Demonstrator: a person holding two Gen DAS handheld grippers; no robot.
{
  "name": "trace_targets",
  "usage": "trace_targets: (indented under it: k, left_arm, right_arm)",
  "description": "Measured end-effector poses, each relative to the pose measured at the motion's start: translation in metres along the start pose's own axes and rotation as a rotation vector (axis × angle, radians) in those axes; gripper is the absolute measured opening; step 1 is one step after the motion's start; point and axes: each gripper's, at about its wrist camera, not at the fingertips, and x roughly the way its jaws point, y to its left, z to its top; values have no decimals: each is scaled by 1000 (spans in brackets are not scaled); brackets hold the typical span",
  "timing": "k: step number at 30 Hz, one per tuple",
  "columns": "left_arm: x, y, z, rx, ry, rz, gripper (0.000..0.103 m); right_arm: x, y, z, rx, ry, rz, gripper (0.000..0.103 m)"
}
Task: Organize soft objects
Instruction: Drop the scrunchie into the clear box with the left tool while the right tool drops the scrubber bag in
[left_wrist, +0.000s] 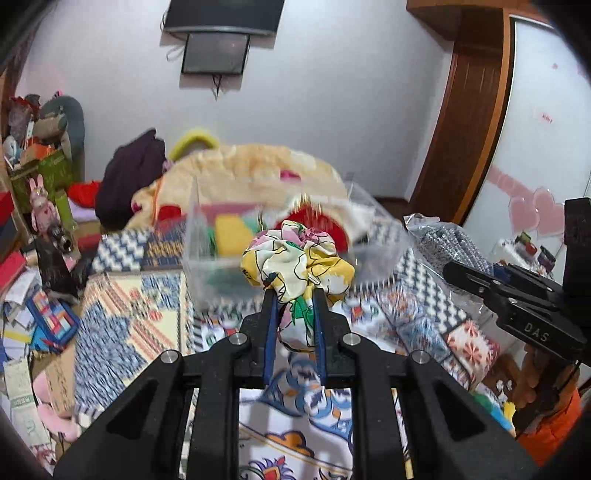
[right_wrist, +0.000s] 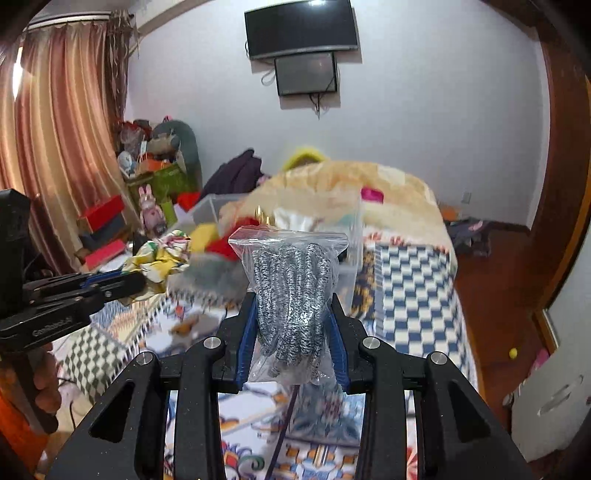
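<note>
**Both grippers loaded, bin just ahead**

Currently each tool carries one soft item above the patterned bedspread (left_wrist: 122, 332), and both are aimed at the clear plastic bin (left_wrist: 207, 258) that sits further back on the bed.

Starting at the left, the left gripper (left_wrist: 294, 295) has its blue-padded fingers drawn narrow around a floral scrunchie (left_wrist: 295, 258), yellow, white and pink. Most of the fabric bunches out past the fingertips, with a fold pinched between the pads. In the left wrist view the scrunchie hangs in front of the bin's near wall; whether it is over the opening yet I cannot tell, because the background is blurred.

Moving right, the bin already holds yellow, red and green cloth pieces. Behind it lies a cream blanket (left_wrist: 251, 166), with a dark purple garment (left_wrist: 129, 177) to its far left.

Further right, the right gripper (right_wrist: 293, 295) is closed part-way on a clear zip bag (right_wrist: 288, 236) holding black-and-white speckled gloves (right_wrist: 295, 295). The bag stands upright between the fingers, its sealed top toward the bin.

The step in hand looks like the carry toward the bin, with neither item released. The next move probably calls for bringing each load over the rim, one at a time so the tools do not crowd each other, then spreading the fingers. The slippery bag may slide, and the scrunchie could cling to a pad.
</note>
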Motion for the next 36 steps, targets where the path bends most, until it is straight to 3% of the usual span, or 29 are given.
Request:
trace_targets:
  k: [9,15,21,36]
  left_arm:
    - [-3,7,38,13,-91,32,17]
    - [5,14,56,11,-123,49,17]
    - [29,19,67,5,-108,54,17]
    - [102,20,52,4,55,53,17]
  right_arm:
    - [-4,4,40,-21,-125,-30,32]
    - [6,5,56,-38,-161,-43,32]
    - [32,4,53,-28,-121,-45,32]
    - [81,-16,36,35,41,-49,32]
